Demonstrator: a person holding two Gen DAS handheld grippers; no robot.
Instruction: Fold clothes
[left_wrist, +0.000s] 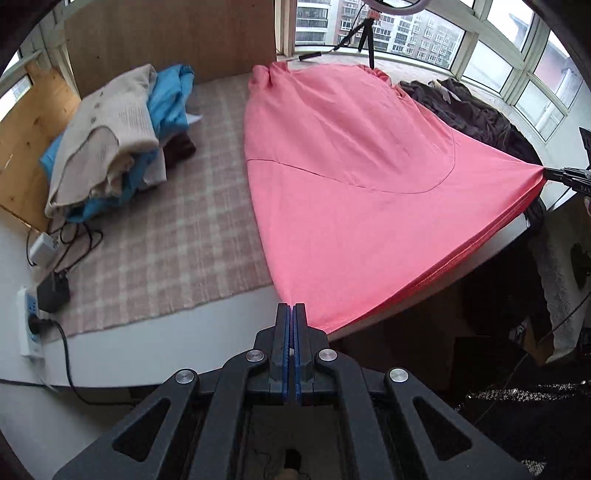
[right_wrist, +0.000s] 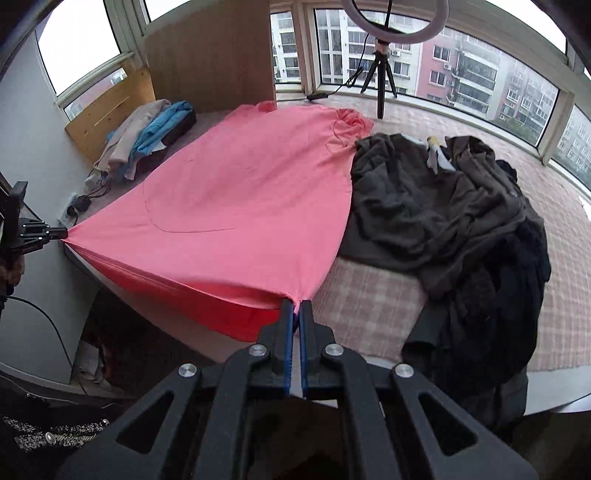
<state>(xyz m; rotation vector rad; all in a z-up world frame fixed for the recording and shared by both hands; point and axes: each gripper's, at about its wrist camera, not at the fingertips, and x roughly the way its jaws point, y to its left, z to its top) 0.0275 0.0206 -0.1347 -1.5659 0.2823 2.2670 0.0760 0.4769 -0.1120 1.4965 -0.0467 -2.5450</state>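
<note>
While claws (left_wrist: 293, 307) (right_wrist: 296, 303) pinch, pink garment (left_wrist: 351, 155) taut

We see a pink garment (left_wrist: 351, 177) on a beige-and-white checked cloth (left_wrist: 177, 229), beside cream (left_wrist: 107, 122), blue (left_wrist: 170, 99) and dark brown clothes (right_wrist: 436, 206).

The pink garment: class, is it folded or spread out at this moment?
Spread out. The pink garment lies flat across the checked cloth, its near hem stretched taut between the left tool and right tool, each shut on a corner.

We can't see the pink garment (right_wrist: 236, 206) hem past the table edge; ring light (right_wrist: 393, 14) top is cropped.
</note>
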